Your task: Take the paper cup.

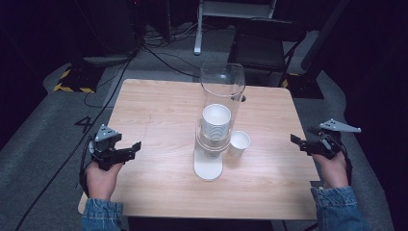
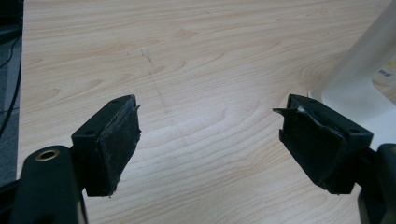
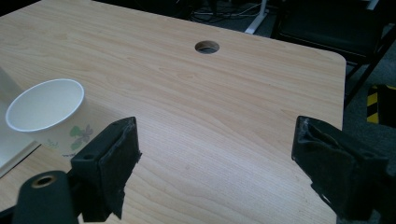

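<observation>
Paper, thin and white, is what I am dealing with: a single paper cup [image 1: 239,143] is standing upright on the wooden table [image 1: 159,115], just beside the white base of the clear cup dispenser [image 1: 217,110], on its right. More cups are sitting stacked inside that tube. In the right gripper view the cup [image 3: 48,116] is showing a printed leaf pattern on its side and an open rim facing up.

I am holding my right gripper [image 1: 301,143] near the table's right edge, well apart from the cup, jaws standing wide with nothing between them. My left gripper [image 1: 130,150] is hovering over the left side of the table, jaws likewise spread and empty.

I am judging the cup to be very light, easy to crush and apt to tip. I am thinking the wall below the rim, pinched gently from both sides, is the safest hold.
</observation>
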`<action>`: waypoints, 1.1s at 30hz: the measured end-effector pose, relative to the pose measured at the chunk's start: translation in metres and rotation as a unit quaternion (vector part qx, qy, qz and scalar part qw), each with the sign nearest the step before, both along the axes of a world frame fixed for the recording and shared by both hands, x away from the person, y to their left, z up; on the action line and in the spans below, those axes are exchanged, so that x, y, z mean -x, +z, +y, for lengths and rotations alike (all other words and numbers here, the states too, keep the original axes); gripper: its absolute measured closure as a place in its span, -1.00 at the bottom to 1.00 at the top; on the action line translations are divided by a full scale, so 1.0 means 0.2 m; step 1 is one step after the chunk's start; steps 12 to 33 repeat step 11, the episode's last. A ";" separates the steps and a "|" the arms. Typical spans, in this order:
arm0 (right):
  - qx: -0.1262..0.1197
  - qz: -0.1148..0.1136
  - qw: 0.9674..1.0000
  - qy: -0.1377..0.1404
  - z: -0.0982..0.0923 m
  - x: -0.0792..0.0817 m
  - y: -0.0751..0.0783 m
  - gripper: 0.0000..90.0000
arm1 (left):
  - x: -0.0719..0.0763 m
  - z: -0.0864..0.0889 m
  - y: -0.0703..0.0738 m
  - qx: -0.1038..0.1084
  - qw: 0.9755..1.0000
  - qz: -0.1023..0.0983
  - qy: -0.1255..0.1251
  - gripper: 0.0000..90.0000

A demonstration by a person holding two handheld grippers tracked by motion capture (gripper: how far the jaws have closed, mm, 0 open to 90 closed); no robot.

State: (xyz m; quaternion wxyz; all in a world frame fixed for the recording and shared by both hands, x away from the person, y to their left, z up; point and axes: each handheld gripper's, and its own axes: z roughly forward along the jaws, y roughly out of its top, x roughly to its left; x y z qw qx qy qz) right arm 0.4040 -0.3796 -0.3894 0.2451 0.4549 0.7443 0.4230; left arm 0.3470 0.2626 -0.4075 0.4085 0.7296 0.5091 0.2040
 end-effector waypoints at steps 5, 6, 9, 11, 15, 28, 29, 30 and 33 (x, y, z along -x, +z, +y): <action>0.004 0.006 1.000 0.002 0.02 -0.02 -0.04 -0.65 | 0.00 -0.01 0.00 -0.004 1.000 0.000 -0.002 -0.56; 0.006 0.003 1.000 0.004 0.02 -0.02 -0.04 -0.65 | 0.00 -0.01 0.00 -0.005 1.000 0.000 -0.002 -0.56; 0.005 -0.007 1.000 0.008 0.03 -0.02 -0.04 -0.65 | 0.00 -0.01 0.00 -0.006 1.000 0.000 -0.003 -0.56; 0.004 -0.008 1.000 0.011 0.04 -0.02 -0.04 -0.65 | 0.00 -0.01 0.00 -0.007 1.000 0.000 -0.004 -0.56; 0.004 -0.008 1.000 0.011 0.04 -0.02 -0.04 -0.65 | 0.00 -0.01 0.00 -0.007 1.000 0.000 -0.004 -0.56; 0.004 -0.008 1.000 0.011 0.04 -0.02 -0.04 -0.65 | 0.00 -0.01 0.00 -0.007 1.000 0.000 -0.004 -0.56; 0.004 -0.008 1.000 0.011 0.04 -0.02 -0.04 -0.65 | 0.00 -0.01 0.00 -0.007 1.000 0.000 -0.004 -0.56; 0.004 -0.008 1.000 0.011 0.04 -0.02 -0.04 -0.65 | 0.00 -0.01 0.00 -0.007 1.000 0.000 -0.004 -0.56; 0.004 -0.008 1.000 0.011 0.04 -0.02 -0.04 -0.65 | 0.00 -0.01 0.00 -0.007 1.000 0.000 -0.004 -0.56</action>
